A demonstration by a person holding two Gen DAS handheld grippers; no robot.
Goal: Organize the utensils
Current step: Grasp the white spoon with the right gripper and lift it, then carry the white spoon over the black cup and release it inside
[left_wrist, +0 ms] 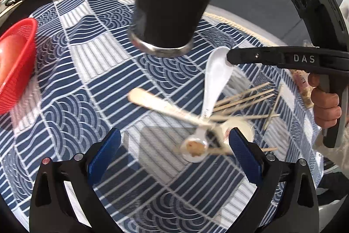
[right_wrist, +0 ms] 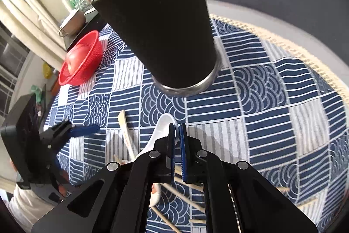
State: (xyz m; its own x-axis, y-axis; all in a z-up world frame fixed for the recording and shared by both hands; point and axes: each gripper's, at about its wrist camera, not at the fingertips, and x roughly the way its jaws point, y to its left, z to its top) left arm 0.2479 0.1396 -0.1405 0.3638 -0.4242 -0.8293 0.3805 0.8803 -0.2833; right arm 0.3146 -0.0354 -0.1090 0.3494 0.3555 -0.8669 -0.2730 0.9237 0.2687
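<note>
While the right tongs [right_wrist: 177,130] sit clamped on the white spoon's [left_wrist: 214,80] bowl rim, its handle trails toward the left tongs [left_wrist: 174,150], spread apart; black cup [right_wrist: 161,32] just beyond.

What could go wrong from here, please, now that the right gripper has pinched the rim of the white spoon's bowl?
1. The right gripper grips only the thin rim of the white spoon; the glazed edge could slip out on lifting.
2. The spoon's handle lies among the wooden spatula and chopsticks, so lifting may drag or scatter them.
3. The black cup stands close ahead and could be knocked.
</note>
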